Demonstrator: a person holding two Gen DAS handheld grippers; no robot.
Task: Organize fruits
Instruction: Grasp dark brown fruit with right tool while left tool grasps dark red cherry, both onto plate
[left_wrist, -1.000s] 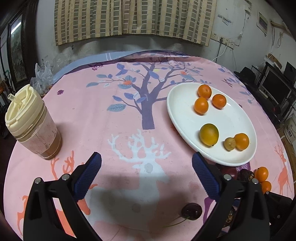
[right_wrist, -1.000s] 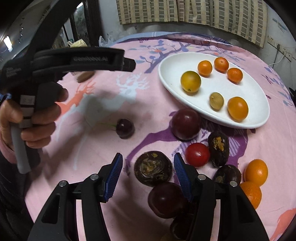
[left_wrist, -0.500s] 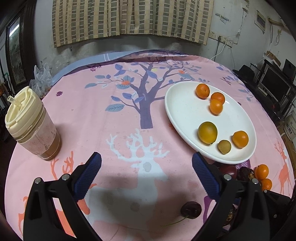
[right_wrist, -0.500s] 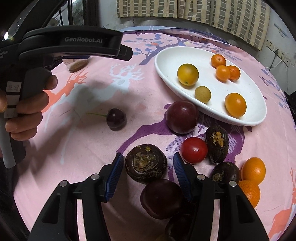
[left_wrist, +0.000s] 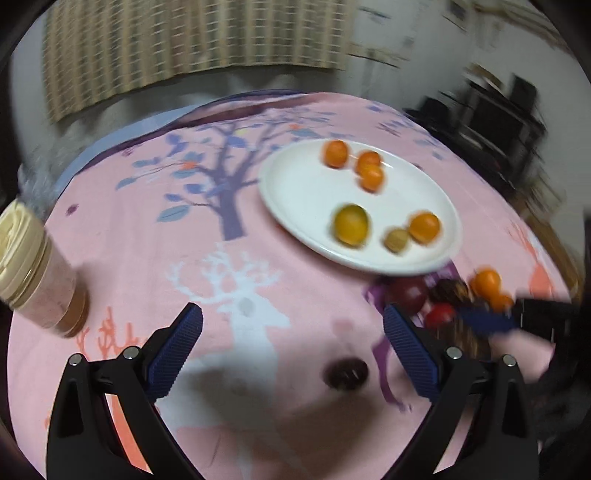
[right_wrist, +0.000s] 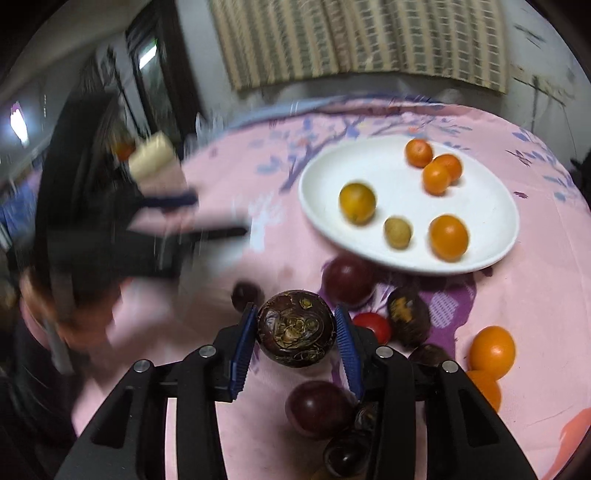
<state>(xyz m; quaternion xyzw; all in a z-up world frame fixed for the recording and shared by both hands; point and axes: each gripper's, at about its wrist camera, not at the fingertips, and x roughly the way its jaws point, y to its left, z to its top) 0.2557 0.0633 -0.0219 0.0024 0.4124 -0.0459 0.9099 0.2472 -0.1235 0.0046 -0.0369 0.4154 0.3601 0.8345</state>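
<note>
1. The right gripper (right_wrist: 295, 334) was clamped on a dark brown wrinkled fruit (right_wrist: 296, 328), its blue pads pressed against both sides, on the near side of the white plate (right_wrist: 317, 206).
2. The left gripper (left_wrist: 291, 350) stood wide apart, grasping nothing, over the pink tablecloth (left_wrist: 147, 240) left of the plate.
3. On the plate lay five orange fruits and one small greenish fruit (right_wrist: 397, 232).
4. Just below the plate's rim sat a dark red plum (right_wrist: 347, 278) and a red tomato (right_wrist: 373, 325).
5. A lidded cup (left_wrist: 33, 273) stood far left of the plate.
</note>
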